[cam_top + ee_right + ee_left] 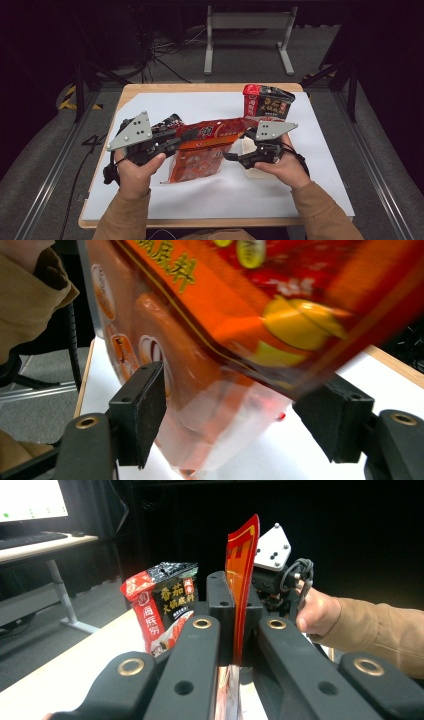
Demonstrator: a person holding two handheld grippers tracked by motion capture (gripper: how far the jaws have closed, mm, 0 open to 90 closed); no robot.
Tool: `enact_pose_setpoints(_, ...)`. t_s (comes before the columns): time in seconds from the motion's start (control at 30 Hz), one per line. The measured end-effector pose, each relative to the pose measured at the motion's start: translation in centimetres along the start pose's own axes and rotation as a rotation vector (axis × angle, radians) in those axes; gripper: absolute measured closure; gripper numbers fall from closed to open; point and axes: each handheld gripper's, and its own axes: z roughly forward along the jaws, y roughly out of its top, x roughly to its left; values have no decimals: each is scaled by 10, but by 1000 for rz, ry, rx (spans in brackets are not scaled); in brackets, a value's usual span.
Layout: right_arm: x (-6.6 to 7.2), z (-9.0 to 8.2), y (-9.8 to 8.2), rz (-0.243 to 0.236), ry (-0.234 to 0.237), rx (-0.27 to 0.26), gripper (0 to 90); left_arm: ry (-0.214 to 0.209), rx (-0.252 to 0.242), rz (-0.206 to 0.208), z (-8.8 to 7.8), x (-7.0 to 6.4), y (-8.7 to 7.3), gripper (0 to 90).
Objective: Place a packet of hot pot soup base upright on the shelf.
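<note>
The left gripper (192, 134) clenches the orange pouch (207, 145) above the white sheet (280, 185), while the right gripper (231, 156), released, straddles its lower edge, so regrasping remains.

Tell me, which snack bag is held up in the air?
The orange-red bag, pinched in the left gripper. The red-and-black bag stands untouched on the table's far side.

Left gripper (239, 630) jaws clamp the red pouch (241, 570) edge-on — a black-and-red packet (162, 605) stands beyond.
</note>
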Motion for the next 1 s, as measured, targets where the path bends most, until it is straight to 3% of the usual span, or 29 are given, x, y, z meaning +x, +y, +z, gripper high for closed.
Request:
enact_pose_setpoints(0.43, 8, 16, -5, -38, 31, -12, 259, -18, -2, -3, 3, -2, -1, 900)
enact_pose_setpoints(0.77, 11, 18, -5, -23, 85, -27, 243, -47, -19, 3, 4, -5, 0, 900)
enact_pose_setpoints(0.87, 10, 18, -6, -6, 107, -36, 271, -47, -28, 0, 4, -5, -1, 900)
enact_pose_setpoints(1.0, 9, 16, -7, 21, 159, -70, 376, -50, -37, -10, 3, -2, -3, 900)
